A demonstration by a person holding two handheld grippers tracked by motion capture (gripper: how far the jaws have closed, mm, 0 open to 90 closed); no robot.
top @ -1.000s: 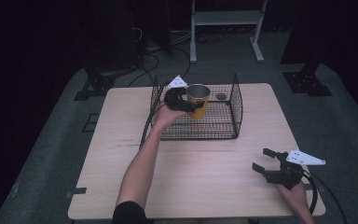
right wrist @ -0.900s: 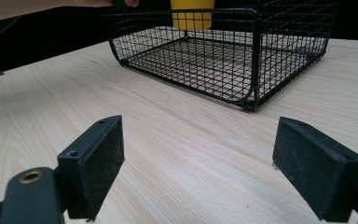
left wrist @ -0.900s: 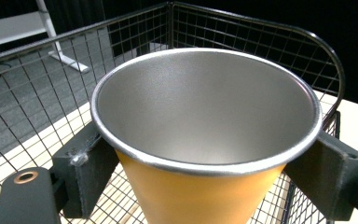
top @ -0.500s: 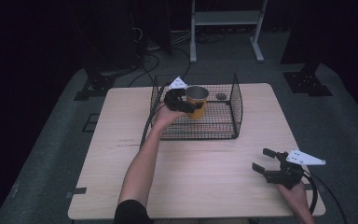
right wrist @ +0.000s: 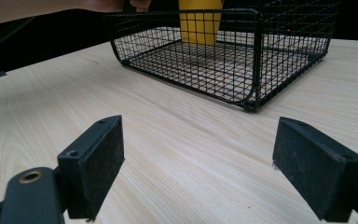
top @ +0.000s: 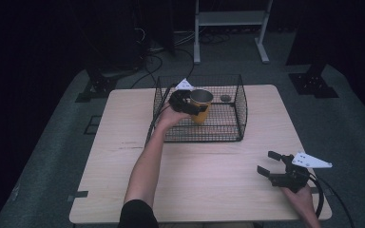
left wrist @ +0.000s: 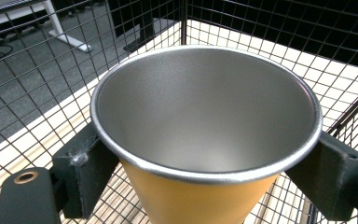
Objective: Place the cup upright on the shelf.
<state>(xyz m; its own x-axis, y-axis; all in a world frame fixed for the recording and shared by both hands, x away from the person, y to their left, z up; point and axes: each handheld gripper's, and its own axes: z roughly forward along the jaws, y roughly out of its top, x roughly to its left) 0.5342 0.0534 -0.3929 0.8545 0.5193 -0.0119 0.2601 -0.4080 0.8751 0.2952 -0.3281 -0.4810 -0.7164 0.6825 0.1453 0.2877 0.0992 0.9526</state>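
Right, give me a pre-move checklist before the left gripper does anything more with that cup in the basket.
1. Left gripper clamped on the yellow cup below its rim: ok.
2. Cup upright, nothing visible inside: ok.
3. Cup inside the wire basket: ok.
4. Cup resting on the basket floor or held above it: cannot tell.
5. Small dark object in the basket, apart from the cup: ok.
6. Right gripper open, over the table, away from the basket: ok.

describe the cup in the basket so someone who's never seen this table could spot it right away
On the far half of the wooden table stands a black wire basket. Inside it, near its left wall, the left claw is shut on a cup. The cup is yellow outside with a shiny metal inside and rim, unlike the small dark round thing lying flat behind it.
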